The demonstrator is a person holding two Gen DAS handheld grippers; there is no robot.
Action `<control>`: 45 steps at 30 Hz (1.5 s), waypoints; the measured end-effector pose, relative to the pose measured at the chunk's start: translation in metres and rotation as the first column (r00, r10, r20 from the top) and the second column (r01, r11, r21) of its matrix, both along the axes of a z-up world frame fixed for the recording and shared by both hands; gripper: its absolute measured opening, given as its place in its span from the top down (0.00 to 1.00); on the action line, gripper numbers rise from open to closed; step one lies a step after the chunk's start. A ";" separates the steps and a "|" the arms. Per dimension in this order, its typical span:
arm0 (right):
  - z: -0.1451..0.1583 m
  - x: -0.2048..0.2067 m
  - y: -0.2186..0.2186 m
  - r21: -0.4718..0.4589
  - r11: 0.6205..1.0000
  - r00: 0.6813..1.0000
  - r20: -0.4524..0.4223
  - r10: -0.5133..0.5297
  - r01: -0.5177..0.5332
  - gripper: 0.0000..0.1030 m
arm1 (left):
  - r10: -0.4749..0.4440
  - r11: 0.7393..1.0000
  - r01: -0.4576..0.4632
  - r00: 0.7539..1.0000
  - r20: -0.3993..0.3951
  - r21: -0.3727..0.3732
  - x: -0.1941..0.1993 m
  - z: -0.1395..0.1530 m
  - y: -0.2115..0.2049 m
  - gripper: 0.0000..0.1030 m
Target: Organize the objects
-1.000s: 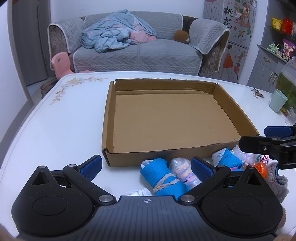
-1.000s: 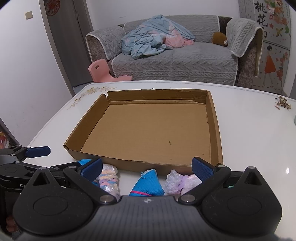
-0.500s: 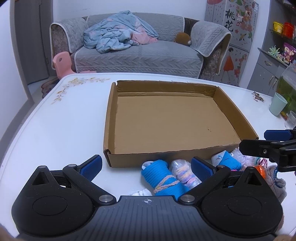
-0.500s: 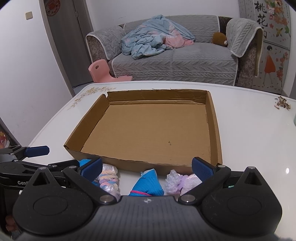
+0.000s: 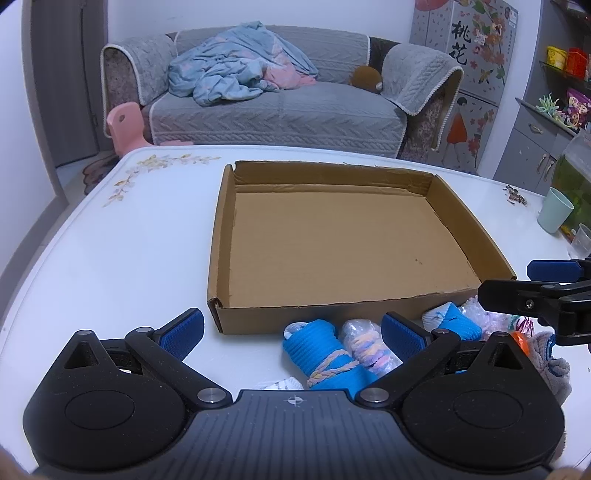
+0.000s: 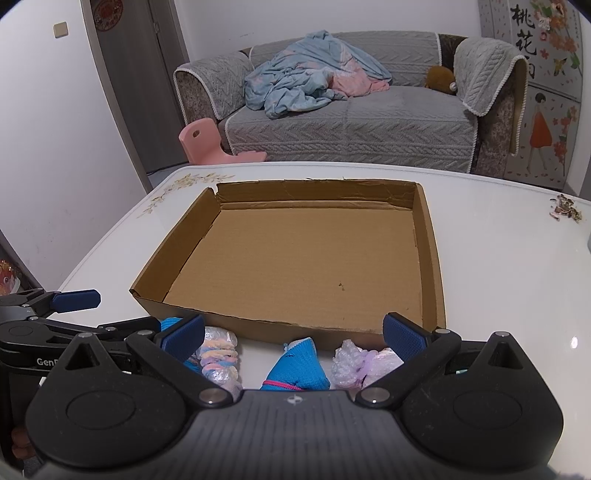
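Left tool [image 5: 291, 328] wide, right tool [image 6: 293, 332] wide, both empty; sock bundles [image 5: 325, 354] on surface [image 5: 129, 240] beside cardboard tray [image 5: 472, 225]

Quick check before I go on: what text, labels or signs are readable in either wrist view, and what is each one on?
"桃花": black characters on the flowered cabinet panel behind the sofa, top right in both views.
"GenR", cut off by the right gripper: white letters on the left gripper body, right wrist view.
Red round decoration on the door: unreadable.
Packages on the shelf: print too blurred.
Cardboard tray and rolled sock bundles: no text.
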State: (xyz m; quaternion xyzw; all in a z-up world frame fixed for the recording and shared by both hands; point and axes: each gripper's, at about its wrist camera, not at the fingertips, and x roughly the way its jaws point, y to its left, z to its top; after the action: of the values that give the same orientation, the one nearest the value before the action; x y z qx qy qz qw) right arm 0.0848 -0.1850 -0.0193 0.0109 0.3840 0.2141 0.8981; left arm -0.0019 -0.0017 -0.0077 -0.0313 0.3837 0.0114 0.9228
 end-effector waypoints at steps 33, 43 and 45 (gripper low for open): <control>-0.001 0.000 0.003 -0.006 1.000 1.000 -0.004 0.019 -0.019 0.00 | -0.005 1.000 0.005 1.000 0.008 0.014 0.002 0.000 -0.003 0.01; -0.001 0.000 0.002 -0.010 1.000 1.000 0.003 0.024 -0.024 0.00 | -0.001 1.000 0.001 1.000 0.010 0.029 0.002 -0.001 -0.003 0.01; 0.000 0.001 0.001 -0.011 1.000 1.000 0.006 0.022 -0.022 0.00 | -0.001 1.000 0.001 1.000 0.011 0.026 0.003 -0.001 -0.003 0.01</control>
State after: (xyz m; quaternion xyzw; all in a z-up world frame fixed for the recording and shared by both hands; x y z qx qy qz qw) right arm 0.0855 -0.1840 -0.0193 0.0011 0.3828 0.2217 0.8968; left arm 0.0007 -0.0047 -0.0083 -0.0192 0.3785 0.0159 0.9253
